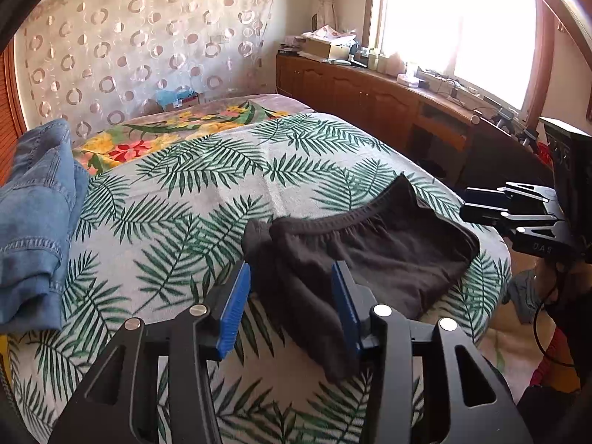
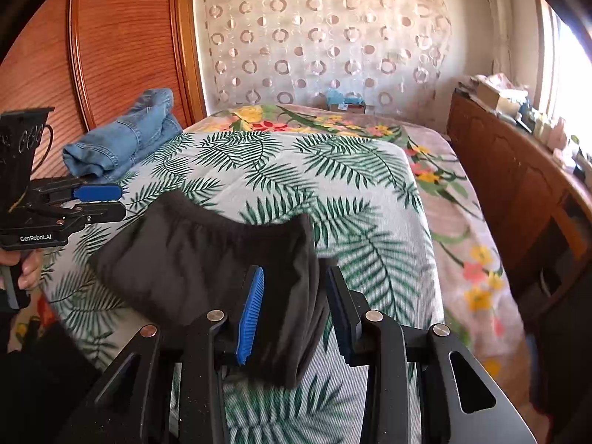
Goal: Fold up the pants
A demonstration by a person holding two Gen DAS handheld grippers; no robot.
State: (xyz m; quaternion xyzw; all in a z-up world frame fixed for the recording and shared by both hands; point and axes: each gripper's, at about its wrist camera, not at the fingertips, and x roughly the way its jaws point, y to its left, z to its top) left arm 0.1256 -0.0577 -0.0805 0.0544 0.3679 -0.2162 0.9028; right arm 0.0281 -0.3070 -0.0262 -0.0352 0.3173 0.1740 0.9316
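Both tools, left tool [image 1: 292, 296] and right tool [image 2: 296, 307], stand parted, gripping nothing, astride the dark pants [image 1: 388, 255]; withdraw straight back, clear of the folded edge on the bed [image 1: 185, 192].

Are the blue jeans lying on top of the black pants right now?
No, the blue jeans sit bunched at the far edge of the bed by the wooden wardrobe, well apart from the black pants.

Palm-leaf bedspread [image 1: 207, 185] over floral blanket [image 1: 155, 137]. Denim garment [image 1: 37, 214] bunched at bed's edge. Ring-patterned curtain [image 2: 325, 37] behind. Cluttered wooden cabinet [image 1: 370, 100] beneath bright window [image 1: 458, 29].
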